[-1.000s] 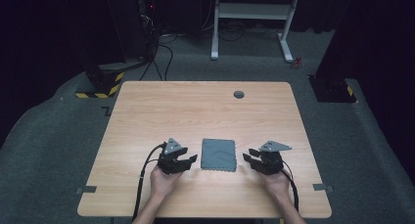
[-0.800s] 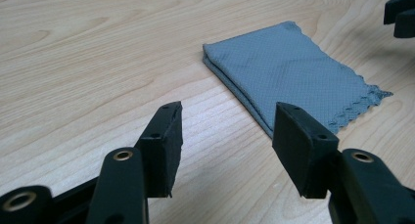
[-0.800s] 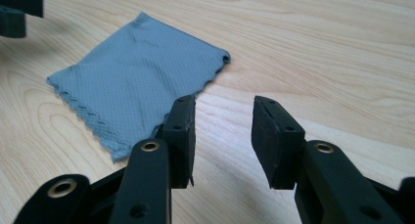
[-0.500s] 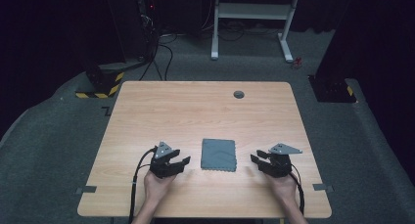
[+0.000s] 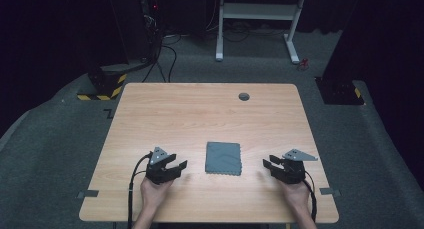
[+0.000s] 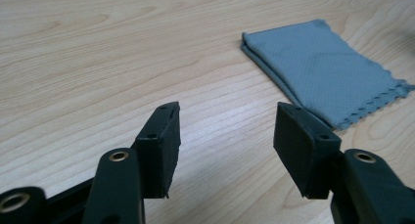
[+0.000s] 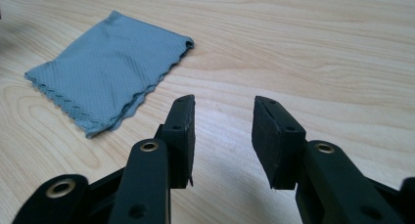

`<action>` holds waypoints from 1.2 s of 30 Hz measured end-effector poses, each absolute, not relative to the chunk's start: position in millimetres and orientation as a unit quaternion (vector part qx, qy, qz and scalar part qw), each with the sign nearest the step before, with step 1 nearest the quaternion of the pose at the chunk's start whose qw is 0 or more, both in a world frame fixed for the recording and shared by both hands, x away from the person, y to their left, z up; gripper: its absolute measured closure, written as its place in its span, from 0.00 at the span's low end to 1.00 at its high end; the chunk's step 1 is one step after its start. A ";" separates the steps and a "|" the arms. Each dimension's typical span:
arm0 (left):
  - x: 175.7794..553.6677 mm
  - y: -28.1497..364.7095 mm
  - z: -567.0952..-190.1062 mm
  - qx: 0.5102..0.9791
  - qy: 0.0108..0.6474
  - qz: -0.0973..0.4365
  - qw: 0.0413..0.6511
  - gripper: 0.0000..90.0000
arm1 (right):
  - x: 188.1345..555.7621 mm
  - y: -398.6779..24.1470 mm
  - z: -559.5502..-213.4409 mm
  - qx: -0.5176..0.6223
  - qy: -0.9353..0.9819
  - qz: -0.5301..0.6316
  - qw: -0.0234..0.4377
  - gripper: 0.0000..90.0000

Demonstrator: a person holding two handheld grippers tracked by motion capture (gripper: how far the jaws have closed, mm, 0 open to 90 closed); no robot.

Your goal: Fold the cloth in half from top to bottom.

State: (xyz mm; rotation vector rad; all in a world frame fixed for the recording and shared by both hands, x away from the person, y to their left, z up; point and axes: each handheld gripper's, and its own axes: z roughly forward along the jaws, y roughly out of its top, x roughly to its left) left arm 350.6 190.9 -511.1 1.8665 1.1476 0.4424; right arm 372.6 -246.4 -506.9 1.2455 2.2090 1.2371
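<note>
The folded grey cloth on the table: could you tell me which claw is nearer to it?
Left, narrowly. The left claw sits just left of the folded grey cloth, open and apart from it; the right claw sits slightly farther off on the cloth's right, also open.

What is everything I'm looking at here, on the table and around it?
cloth: one, grey-blue, folded flat with a zigzag-cut edge, near the table's front edge between the two grippers, touched by neither
table: one, light wood
round hole: one, dark, in the tabletop near the far edge
white frame: one, on the dark floor beyond the table
yellow-and-black striped base: one, on the floor off the table's far left corner
left gripper: one, black, left of the cloth, jaws open with nothing between them
right gripper: one, black, right of the cloth, jaws open with nothing between them
</note>
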 end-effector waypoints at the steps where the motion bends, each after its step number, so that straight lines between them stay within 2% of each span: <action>1: 349.9 191.5 -511.7 0.751 0.462 0.184 0.434 0.48 | 372.1 -247.1 -507.6 0.438 0.772 0.433 0.159 0.68; 28: 346.1 203.4 -522.5 0.760 0.478 0.211 0.386 0.47 | 359.5 -266.6 -520.0 0.460 0.773 0.394 0.185 0.66; 36: 345.8 206.0 -525.5 0.761 0.481 0.219 0.376 0.47 | 359.4 -264.2 -521.2 0.455 0.786 0.373 0.189 0.63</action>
